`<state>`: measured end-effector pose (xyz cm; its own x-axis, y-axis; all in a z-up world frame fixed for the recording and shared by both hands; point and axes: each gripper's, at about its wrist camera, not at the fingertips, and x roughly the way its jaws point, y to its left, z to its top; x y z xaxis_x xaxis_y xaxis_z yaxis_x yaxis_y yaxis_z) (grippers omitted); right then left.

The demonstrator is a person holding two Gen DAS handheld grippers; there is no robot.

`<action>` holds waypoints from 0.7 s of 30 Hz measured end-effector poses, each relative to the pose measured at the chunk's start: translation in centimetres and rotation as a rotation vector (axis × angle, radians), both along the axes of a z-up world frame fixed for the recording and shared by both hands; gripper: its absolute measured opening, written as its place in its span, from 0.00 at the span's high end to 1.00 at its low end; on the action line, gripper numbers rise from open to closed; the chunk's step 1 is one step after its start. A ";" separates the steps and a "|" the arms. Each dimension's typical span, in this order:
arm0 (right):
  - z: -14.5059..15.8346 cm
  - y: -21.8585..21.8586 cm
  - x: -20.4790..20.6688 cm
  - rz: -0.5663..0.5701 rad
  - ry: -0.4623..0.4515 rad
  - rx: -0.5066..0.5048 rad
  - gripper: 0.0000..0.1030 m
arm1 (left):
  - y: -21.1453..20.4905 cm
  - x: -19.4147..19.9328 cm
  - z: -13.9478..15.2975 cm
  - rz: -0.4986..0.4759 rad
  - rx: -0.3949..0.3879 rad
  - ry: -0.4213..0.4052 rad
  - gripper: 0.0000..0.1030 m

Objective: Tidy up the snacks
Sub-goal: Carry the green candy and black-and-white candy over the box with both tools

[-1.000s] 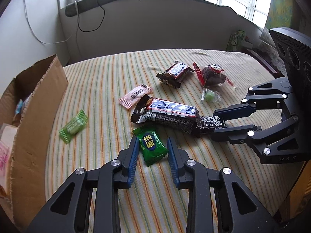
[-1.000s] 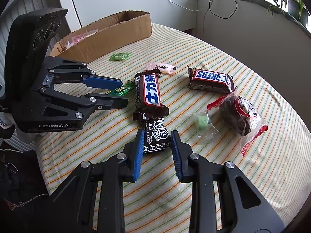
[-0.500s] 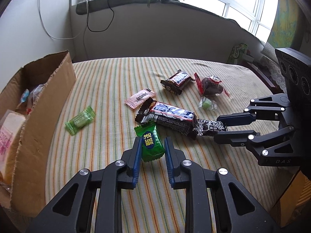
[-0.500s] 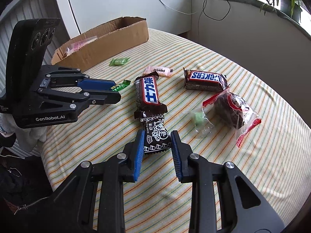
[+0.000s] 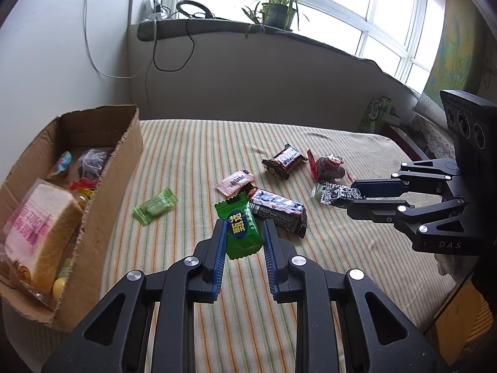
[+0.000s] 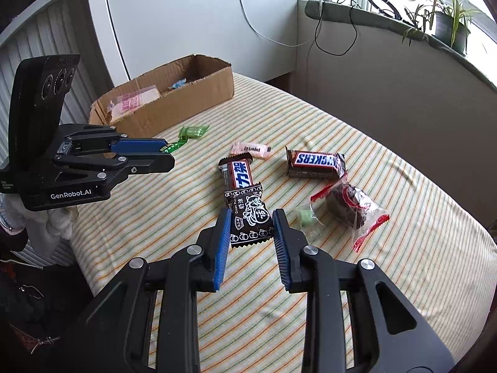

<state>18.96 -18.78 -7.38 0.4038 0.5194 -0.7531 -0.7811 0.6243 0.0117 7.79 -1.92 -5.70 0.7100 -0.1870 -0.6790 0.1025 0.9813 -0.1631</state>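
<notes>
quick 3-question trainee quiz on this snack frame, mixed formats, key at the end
1. True or false: the left gripper is shut on the green candy packet.
2. What does the right gripper hold? A) Snickers bar B) black-and-white candy packet C) pink candy
3. Fill in: snacks already sorted lie in the ____ at the table's edge.

Key:
1. True; the packet is pinched between the pads, clear of the striped tablecloth.
2. B; the Snickers bar and pink candy lie on the cloth.
3. cardboard box.
</notes>
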 end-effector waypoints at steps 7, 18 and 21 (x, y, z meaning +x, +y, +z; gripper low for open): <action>2.4 2.8 0.2 0.015 -0.046 0.021 0.73 | 2.2 -1.4 2.0 0.044 -0.006 -0.052 0.79; 5.1 9.4 1.8 0.077 -0.074 0.069 0.73 | 7.4 -3.7 3.1 0.158 -0.012 -0.091 0.79; 5.0 11.1 2.4 0.092 -0.070 0.077 0.73 | 8.7 -4.3 3.1 0.188 -0.013 -0.092 0.79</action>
<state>21.35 -7.66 -2.43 0.4015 0.6120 -0.6814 -0.8358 0.5491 0.0007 3.52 6.80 -2.60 0.7922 -0.0535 -0.6079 -0.0670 0.9825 -0.1739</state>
